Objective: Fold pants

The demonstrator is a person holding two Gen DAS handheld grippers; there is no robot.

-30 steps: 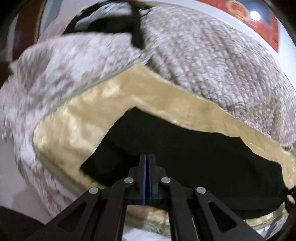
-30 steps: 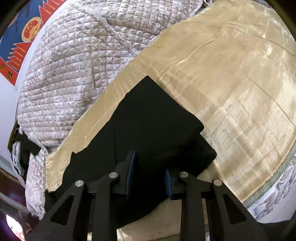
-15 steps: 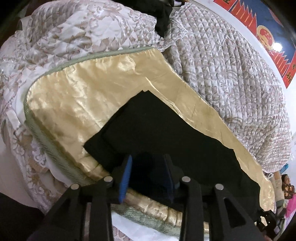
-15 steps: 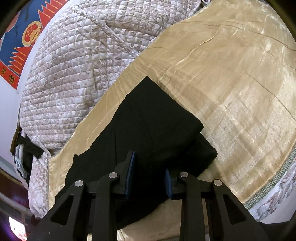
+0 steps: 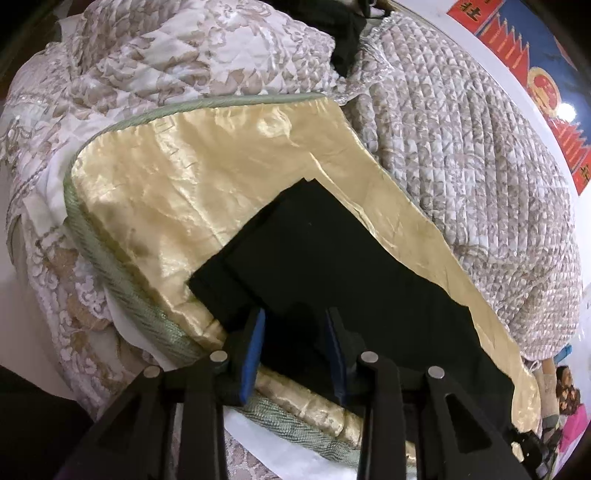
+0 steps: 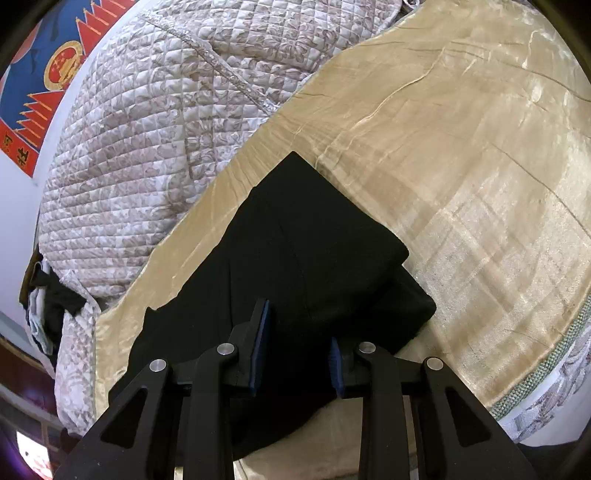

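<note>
The black pants (image 5: 332,266) lie folded on a gold satin cloth (image 5: 177,177) on the bed, with one layer turned over the other. My left gripper (image 5: 295,332) is open and empty, its blue pads just above the near edge of the pants. In the right wrist view the same pants (image 6: 306,243) show a folded corner at the right. My right gripper (image 6: 299,347) is open and empty, right over the near part of the pants.
A quilted beige bedspread (image 5: 461,140) covers the bed behind the gold cloth (image 6: 461,166). A dark garment (image 5: 343,33) lies at the far end. The bed's green-trimmed edge (image 5: 122,288) runs near me. A red and blue poster (image 6: 48,62) hangs on the wall.
My left gripper was shut a second ago; it has opened and pulled back, so more of the bed shows. My right gripper has stayed open and nearly still.
</note>
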